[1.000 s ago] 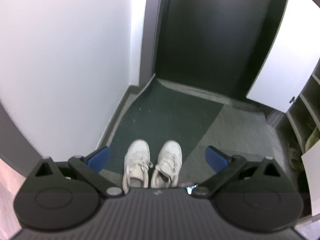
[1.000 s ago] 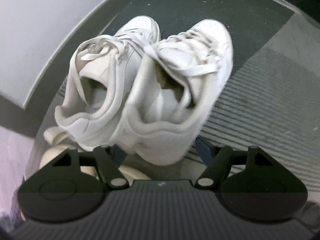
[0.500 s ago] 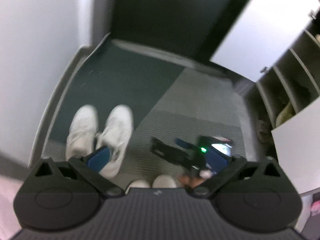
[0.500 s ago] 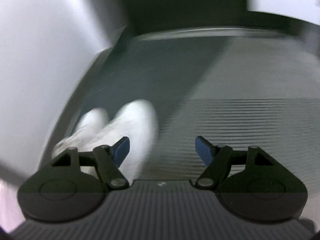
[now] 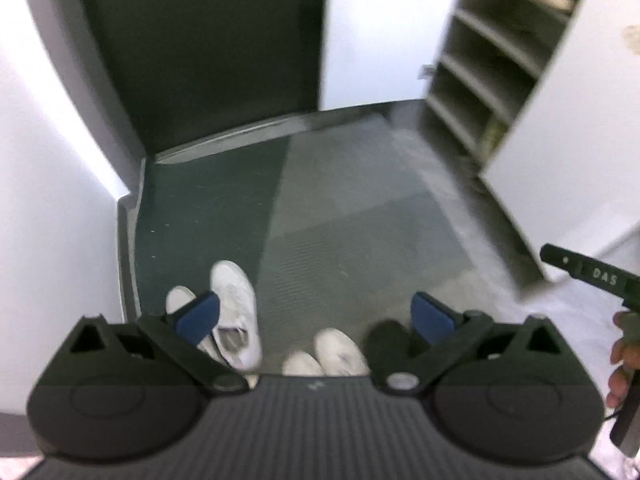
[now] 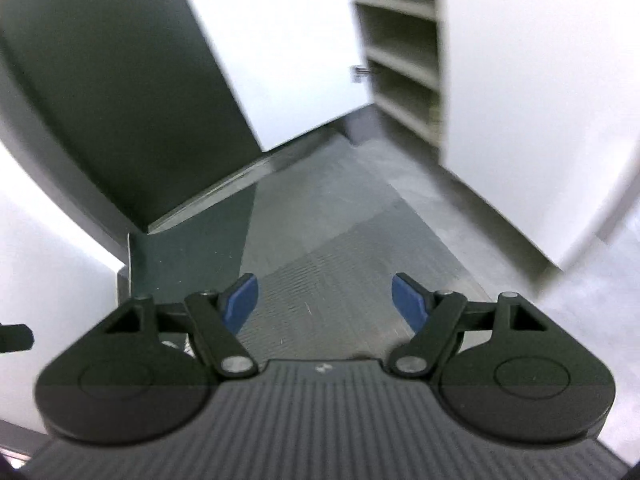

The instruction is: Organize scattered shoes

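Right now both of my tongs hang wide and empty above the entry floor (image 5: 360, 208). Through the left tongs (image 5: 316, 316) I look down on the pair of white sneakers (image 5: 236, 312), side by side on the dark mat (image 5: 200, 208) next to the left wall, toes pointing toward the door. A second pale pair (image 5: 326, 354) shows at the bottom edge, and I cannot tell whether it is loose or on feet. My right tongs (image 6: 324, 300) frame only bare floor, with the open shoe cabinet (image 6: 400, 64) ahead on the right.

I judge these sneakers light, with a stiff sole and heel but a soft, collapsing upper and floppy laces. The firm heel collar or the sidewall by the opening should give the surest hold. Pinching the tongue or laces would likely let the shoe swing and slip.
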### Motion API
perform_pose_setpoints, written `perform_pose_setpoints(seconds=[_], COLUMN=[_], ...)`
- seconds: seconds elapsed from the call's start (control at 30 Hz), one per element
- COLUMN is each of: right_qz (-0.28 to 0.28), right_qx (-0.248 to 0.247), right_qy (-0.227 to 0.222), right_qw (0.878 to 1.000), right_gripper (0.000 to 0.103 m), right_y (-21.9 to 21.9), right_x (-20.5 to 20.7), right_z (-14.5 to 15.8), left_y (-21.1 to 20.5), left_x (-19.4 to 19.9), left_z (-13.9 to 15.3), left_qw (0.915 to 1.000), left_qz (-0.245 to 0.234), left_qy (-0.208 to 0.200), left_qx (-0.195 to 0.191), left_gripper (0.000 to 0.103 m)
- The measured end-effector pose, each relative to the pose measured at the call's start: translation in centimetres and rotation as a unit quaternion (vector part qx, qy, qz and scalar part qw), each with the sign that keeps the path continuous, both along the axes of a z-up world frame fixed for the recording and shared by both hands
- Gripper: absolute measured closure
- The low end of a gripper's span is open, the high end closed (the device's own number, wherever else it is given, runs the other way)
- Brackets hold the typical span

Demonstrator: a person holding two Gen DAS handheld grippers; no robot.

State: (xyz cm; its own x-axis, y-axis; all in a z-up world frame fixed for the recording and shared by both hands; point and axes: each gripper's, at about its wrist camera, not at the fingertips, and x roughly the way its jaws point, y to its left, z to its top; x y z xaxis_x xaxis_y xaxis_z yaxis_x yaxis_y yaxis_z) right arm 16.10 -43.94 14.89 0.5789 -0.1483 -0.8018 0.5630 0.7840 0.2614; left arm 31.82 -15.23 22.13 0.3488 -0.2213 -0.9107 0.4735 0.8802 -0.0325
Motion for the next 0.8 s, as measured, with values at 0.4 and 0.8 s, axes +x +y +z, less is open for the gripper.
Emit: perform_pose_setpoints(seconds=[0.4,0.8], right_qz=[0.017,-0.09], right_qx=[-0.029,-0.012], right_qy=[-0.048,-0.097], right_qw=[0.998,0.991], right_gripper=[0.021,0.0], right_y=[-8.4,-15.3], right_x=[-11.2,-11.9], right_z=[23.4,24.7], left_y=[-9.8,-21.6], left_x=[0.4,-1.1], left_z=[21.4,24.3], left_qw=[0.9956,0.9769], left_qz=[-0.031,-0.165], left_qy=[-0.07,-0.108], left_qx=[-0.053,-0.082], left_gripper=[0.0,0.0])
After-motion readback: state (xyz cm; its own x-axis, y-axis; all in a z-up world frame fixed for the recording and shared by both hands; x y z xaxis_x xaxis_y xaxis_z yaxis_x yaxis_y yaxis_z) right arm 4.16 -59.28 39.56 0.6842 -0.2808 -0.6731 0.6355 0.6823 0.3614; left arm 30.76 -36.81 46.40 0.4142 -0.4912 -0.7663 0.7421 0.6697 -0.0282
